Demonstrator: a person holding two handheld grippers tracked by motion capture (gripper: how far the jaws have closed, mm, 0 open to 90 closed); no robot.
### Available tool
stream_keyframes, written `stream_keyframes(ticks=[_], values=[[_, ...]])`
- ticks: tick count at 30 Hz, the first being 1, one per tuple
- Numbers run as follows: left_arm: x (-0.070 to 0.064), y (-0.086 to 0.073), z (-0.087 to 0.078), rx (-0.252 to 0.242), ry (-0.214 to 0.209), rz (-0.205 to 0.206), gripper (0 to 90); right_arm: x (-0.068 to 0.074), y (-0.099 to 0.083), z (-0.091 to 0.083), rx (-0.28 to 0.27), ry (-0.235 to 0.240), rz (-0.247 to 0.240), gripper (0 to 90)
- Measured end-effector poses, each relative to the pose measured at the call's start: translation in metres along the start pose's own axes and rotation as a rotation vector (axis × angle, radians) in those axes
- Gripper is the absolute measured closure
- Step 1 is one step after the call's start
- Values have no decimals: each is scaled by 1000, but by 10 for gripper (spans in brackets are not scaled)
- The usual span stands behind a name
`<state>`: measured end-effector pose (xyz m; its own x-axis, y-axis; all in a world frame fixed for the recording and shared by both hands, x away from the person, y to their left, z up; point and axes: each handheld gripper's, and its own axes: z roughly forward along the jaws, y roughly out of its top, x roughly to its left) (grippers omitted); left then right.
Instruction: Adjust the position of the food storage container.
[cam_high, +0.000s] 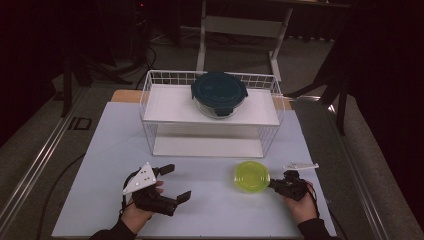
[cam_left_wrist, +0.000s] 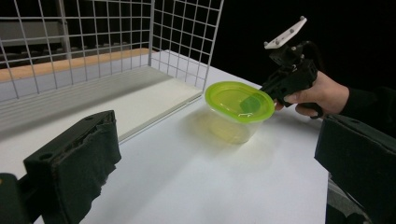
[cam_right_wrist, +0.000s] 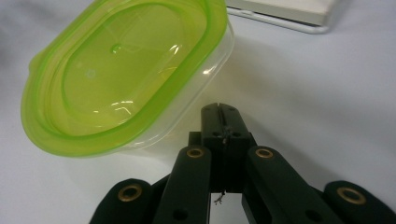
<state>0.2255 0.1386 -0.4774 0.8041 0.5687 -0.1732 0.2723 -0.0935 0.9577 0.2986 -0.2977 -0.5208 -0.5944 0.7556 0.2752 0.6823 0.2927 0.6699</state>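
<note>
A: Start from the left. How are the left tongs (cam_high: 176, 182)?

B: They are spread wide and hold nothing. They rest low on the counter (cam_high: 100, 150), at about 8 o'clock from the green-lidded container (cam_high: 252, 176), and well apart from it.

A: And the container itself?

B: It stands on the counter in front of the wire rack (cam_high: 150, 95), near the rack's right front corner. In the high view it looks nearly round. In the right gripper view its lid (cam_right_wrist: 121, 70) looks oval, with the long axis going from about 7 o'clock to 1 o'clock.

A: Where do the right tongs (cam_high: 272, 184) stand?

B: They are at about 4 o'clock from the container, and the tips are just beside its clear wall. In the right gripper view the jaws are pressed together with nothing between them, and the container lies at about 11 o'clock from the tips.

A: So which hand is nearer?

B: The right hand (cam_high: 300, 202), clearly. I judge that the next move belongs to it: the tongs need to open first, because the rim is beside them and not between them.

A: Anything else?

B: A dark-lidded glass container (cam_high: 219, 94) sits on the top shelf of the rack, at 12 o'clock, far from both hands.
</note>
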Motion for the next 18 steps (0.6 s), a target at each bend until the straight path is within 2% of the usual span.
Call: stream_keyframes(ticks=[18], values=[[0, 0, -1, -1, -1, -2, 0, 36, 19, 33, 48, 81, -61, 900]])
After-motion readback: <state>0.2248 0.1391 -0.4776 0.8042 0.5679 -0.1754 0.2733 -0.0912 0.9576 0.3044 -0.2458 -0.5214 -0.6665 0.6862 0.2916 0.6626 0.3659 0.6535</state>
